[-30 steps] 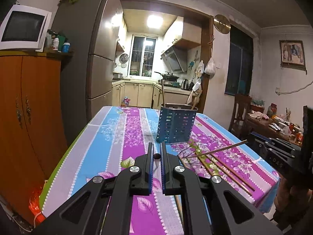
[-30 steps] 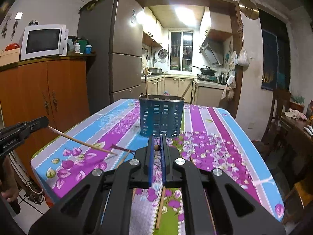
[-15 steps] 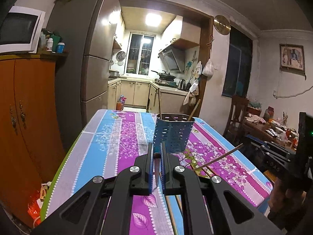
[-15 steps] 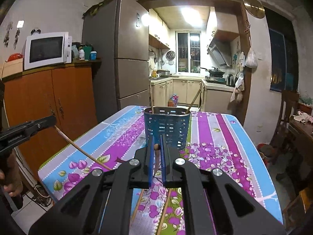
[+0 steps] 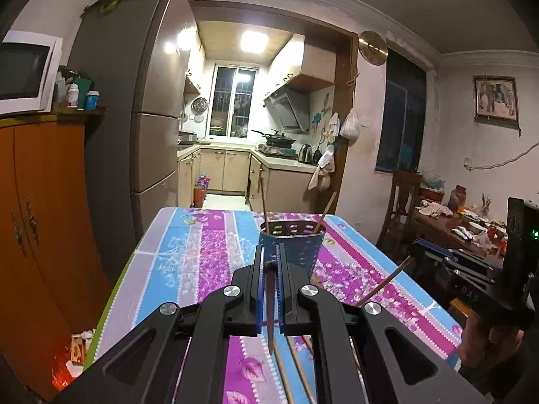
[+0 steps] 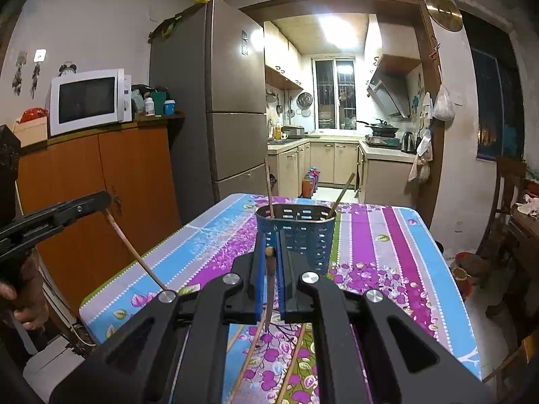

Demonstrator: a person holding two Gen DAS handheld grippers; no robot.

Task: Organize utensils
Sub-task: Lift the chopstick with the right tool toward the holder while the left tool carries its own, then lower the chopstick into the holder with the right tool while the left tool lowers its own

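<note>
While standing on the table, the blue holder [image 6: 296,235] contains two chopsticks [image 6: 268,187].

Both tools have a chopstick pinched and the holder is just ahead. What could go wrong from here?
1. Each chopstick, in the left tool and the right tool, is pinched near its top end and hangs down, so it may swing or slip.
2. The blue holder already has two chopsticks leaning inside; a hanging tip could catch its rim.
3. Loose chopsticks lie on the tablecloth under the tools and could get knocked off.
</note>
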